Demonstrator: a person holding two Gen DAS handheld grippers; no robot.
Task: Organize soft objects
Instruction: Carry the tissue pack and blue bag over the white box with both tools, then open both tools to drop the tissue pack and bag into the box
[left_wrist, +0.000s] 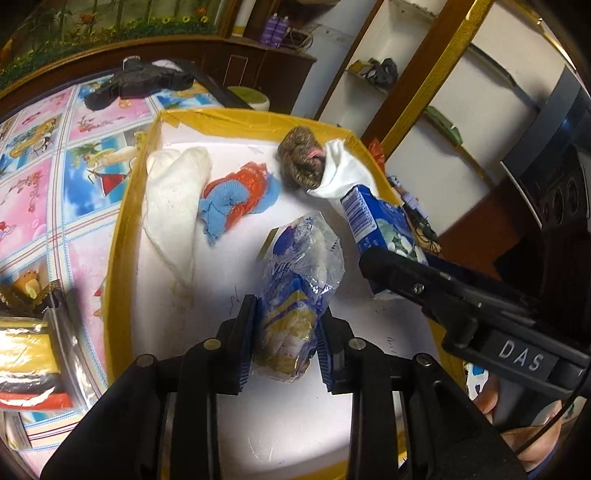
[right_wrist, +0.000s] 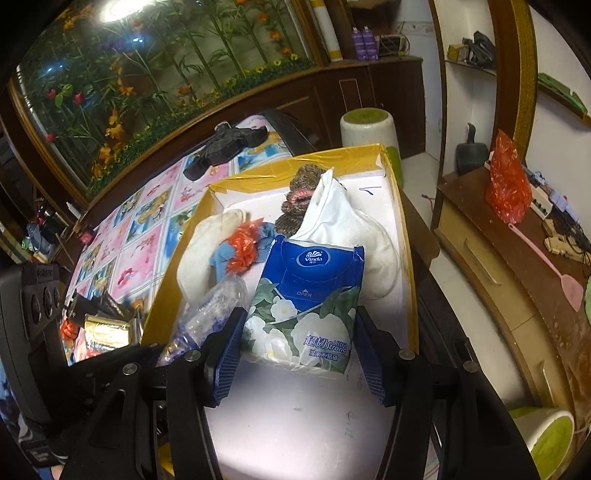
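Note:
A yellow-rimmed box (left_wrist: 122, 229) with a white floor lies below both grippers. My left gripper (left_wrist: 286, 317) is shut on a crinkled clear plastic pack with blue and gold print (left_wrist: 299, 273), just above the box floor. My right gripper (right_wrist: 300, 317) is shut on a blue Vinda tissue pack with white flowers (right_wrist: 306, 291), also over the box; the tissue pack (left_wrist: 373, 225) shows at the box's right side in the left wrist view. In the box lie a white cloth (left_wrist: 173, 199), a blue and orange rag (left_wrist: 236, 199), a brown knit ball (left_wrist: 303, 158) and a white fabric piece (left_wrist: 340, 173).
The box rests on a table with a pink and blue patterned cover (left_wrist: 44, 177). A black item (left_wrist: 140, 81) lies at its far end, and gold-wrapped packets (left_wrist: 26, 350) lie left of the box. To the right stand a green-topped stool (right_wrist: 365, 125) and a wooden desk (right_wrist: 517, 280) with a red bag (right_wrist: 506, 184).

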